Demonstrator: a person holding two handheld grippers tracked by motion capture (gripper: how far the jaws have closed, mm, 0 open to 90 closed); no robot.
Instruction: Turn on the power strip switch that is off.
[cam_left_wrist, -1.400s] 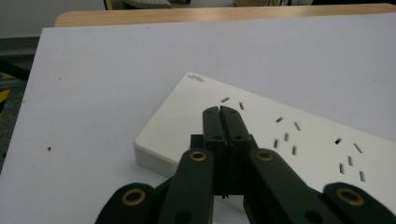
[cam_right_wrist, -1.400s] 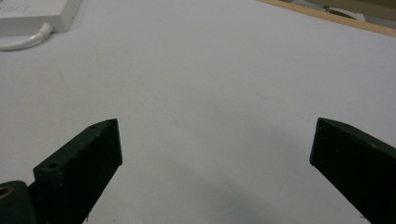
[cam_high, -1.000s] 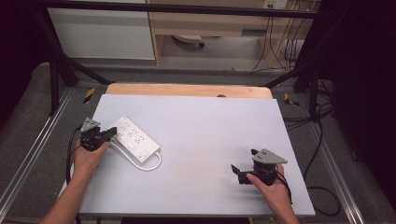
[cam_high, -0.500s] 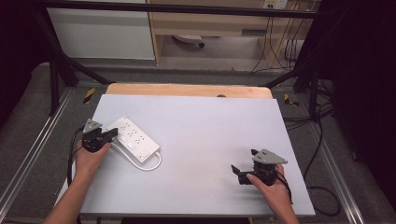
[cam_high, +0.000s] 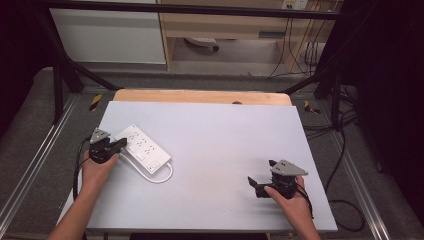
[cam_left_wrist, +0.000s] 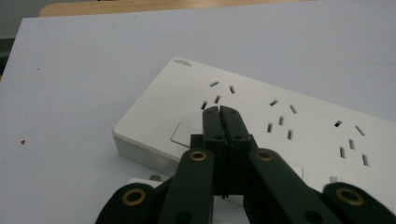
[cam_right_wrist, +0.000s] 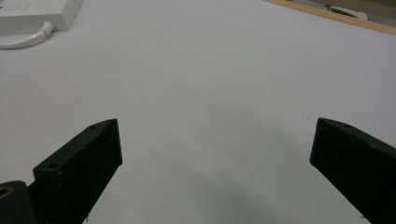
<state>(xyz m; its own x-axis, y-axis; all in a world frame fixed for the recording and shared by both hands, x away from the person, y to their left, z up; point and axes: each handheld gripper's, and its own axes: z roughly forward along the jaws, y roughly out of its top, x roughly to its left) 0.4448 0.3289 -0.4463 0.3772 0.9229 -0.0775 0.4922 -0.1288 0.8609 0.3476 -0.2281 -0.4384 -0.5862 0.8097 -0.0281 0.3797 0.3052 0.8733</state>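
Observation:
A white power strip (cam_high: 143, 145) with several sockets lies flat on the left of the light grey table top (cam_high: 225, 135). Its white cord (cam_high: 161, 176) loops off the near end. My left gripper (cam_high: 120, 144) is shut with nothing between its jaws. In the left gripper view its tips (cam_left_wrist: 219, 110) hang over the strip's top face (cam_left_wrist: 285, 126), close to the corner socket; I cannot tell whether they touch it. My right gripper (cam_high: 261, 176) rests low at the right front of the table, open and holding nothing. Ahead of the right gripper (cam_right_wrist: 215, 128) is bare table, with the strip (cam_right_wrist: 32, 10) far off at the top left.
A wooden strip (cam_high: 200, 96) runs along the table's far edge. Black frame bars and cables stand around the table on the floor. A small white part with a metal pin (cam_left_wrist: 148, 179) lies against the strip's near side under my left gripper.

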